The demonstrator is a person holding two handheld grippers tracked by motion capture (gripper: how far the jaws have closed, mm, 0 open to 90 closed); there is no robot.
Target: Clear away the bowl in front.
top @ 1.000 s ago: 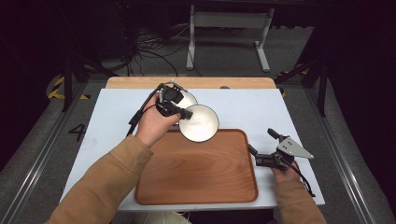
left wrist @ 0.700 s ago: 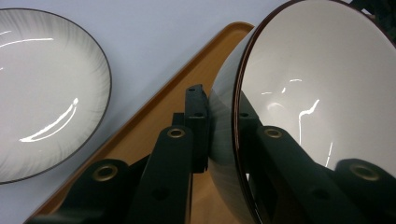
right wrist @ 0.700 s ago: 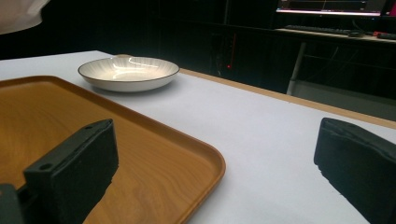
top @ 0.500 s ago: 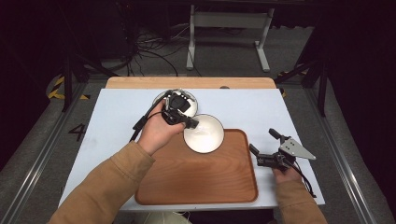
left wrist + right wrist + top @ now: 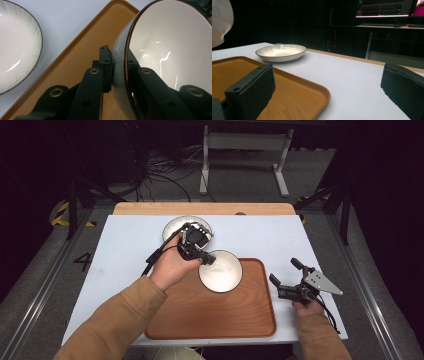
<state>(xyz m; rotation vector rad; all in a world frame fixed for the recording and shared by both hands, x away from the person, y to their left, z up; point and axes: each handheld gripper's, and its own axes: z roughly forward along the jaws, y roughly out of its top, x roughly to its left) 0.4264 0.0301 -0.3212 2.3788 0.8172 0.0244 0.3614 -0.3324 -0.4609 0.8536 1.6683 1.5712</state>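
Note:
My left gripper (image 5: 206,261) is shut on the rim of a white bowl (image 5: 220,271) with a dark edge and holds it above the far part of the wooden tray (image 5: 200,315). In the left gripper view the bowl (image 5: 172,47) sits tilted, its rim pinched between the two black jaws, with the tray (image 5: 75,55) beneath. A shallow white plate (image 5: 175,226) lies on the white table beyond the tray; it is the plate (image 5: 281,52) in the right gripper view. My right gripper (image 5: 285,276) rests open at the tray's right edge, nothing between its jaws.
The white table top (image 5: 115,250) has free room left of the tray and at the far right. A wooden strip (image 5: 200,208) runs along the far edge. Dark floor, cables and a metal stand (image 5: 245,150) lie beyond the table.
My left gripper has carried the bowl from beside the plate toward me and to the right, over the tray. The right gripper has stayed put.

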